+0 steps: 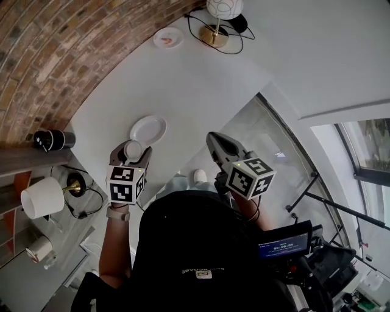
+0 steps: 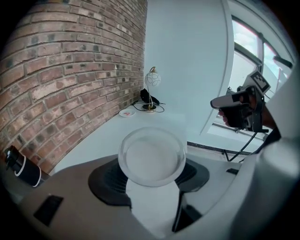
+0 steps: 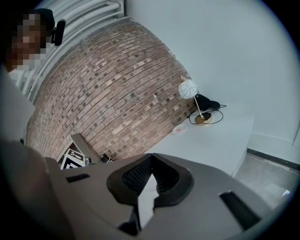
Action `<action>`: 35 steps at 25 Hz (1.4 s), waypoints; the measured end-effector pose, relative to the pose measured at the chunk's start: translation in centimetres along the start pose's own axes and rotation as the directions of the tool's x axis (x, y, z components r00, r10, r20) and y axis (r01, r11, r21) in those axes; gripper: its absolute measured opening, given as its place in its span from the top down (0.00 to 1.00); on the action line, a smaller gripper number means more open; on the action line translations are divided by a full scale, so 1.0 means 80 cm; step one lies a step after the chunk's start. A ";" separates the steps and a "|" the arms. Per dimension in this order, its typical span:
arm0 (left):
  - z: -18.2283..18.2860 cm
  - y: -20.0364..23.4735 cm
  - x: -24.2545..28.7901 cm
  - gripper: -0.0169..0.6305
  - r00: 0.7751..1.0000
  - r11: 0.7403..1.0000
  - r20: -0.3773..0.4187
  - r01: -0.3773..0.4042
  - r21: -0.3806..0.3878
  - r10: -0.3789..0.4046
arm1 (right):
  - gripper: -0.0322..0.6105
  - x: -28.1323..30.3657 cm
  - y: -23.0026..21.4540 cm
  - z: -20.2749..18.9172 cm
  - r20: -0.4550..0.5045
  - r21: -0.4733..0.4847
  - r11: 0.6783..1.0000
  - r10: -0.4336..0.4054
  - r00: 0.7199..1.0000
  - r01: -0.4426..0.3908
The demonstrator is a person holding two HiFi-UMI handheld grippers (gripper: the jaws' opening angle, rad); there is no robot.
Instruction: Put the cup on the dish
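A clear cup [image 1: 133, 150] sits between the jaws of my left gripper [image 1: 133, 153], which is shut on it; in the left gripper view its round rim [image 2: 151, 157] faces the camera. The white dish [image 1: 148, 130] lies on the white table [image 1: 201, 79] just beyond the cup, empty. That dish is hidden behind the cup in the left gripper view. My right gripper [image 1: 218, 145] hovers to the right off the table's edge, jaws shut with nothing between them [image 3: 151, 158].
A globe lamp [image 1: 220, 18] with black cable and a small saucer [image 1: 169, 38] holding something pink stand at the table's far end. A brick wall [image 1: 55, 55] runs along the left. A black cylinder [image 1: 52, 140] sits on a shelf. Window and floor lie right.
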State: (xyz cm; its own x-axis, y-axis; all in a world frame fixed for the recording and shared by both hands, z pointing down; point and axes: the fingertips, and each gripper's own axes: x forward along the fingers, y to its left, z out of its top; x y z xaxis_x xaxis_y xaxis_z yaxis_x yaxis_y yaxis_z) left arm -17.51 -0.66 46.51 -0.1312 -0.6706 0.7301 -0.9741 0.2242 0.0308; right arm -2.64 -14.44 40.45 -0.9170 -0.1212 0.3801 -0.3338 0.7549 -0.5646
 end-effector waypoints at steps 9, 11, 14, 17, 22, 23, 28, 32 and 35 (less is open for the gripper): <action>0.006 0.009 0.041 0.57 0.999 0.998 -0.020 0.039 0.051 -0.038 | 0.95 -0.024 -0.020 0.004 0.038 0.023 0.995 -0.097 0.995 0.096; 0.006 0.010 0.051 0.57 0.998 0.997 -0.027 0.050 0.058 -0.048 | 0.95 -0.028 -0.024 0.003 0.044 0.030 0.993 -0.114 0.993 0.113; 0.005 0.009 0.064 0.57 0.997 0.996 -0.036 0.066 0.068 -0.064 | 0.95 -0.034 -0.029 0.002 0.051 0.039 0.990 -0.139 0.989 0.137; 0.004 0.007 0.076 0.57 0.996 0.993 -0.045 0.081 0.085 -0.077 | 0.95 -0.038 -0.033 0.001 0.054 0.051 0.986 -0.161 0.985 0.159; 0.001 0.009 0.098 0.57 0.993 0.990 -0.064 0.100 0.096 -0.095 | 0.95 -0.038 -0.037 -0.002 0.057 0.061 0.980 -0.191 0.980 0.188; 0.000 0.009 0.102 0.57 0.993 0.989 -0.068 0.106 0.101 -0.099 | 0.95 -0.039 -0.037 -0.002 0.057 0.062 0.979 -0.197 0.979 0.194; -0.003 0.010 0.121 0.57 0.989 0.984 -0.086 0.130 0.119 -0.120 | 0.95 -0.040 -0.041 -0.005 0.058 0.072 0.970 -0.234 0.970 0.230; -0.007 0.014 0.137 0.57 0.989 0.982 -0.091 0.128 0.137 -0.116 | 0.95 -0.042 -0.044 -0.011 0.053 0.088 0.962 -0.265 0.963 0.260; -0.010 0.019 0.149 0.57 0.989 0.981 -0.097 0.125 0.147 -0.111 | 0.95 -0.044 -0.047 -0.016 0.047 0.103 0.953 -0.289 0.956 0.283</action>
State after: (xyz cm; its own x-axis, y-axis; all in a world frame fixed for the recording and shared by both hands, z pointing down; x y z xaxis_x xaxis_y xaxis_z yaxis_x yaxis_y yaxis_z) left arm -20.43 -7.72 55.83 -0.0038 -0.6192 0.7852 -0.9993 0.0324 0.0208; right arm 2.14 -16.06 42.15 -0.7904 -0.3643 0.4926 -0.6007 0.6191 -0.5059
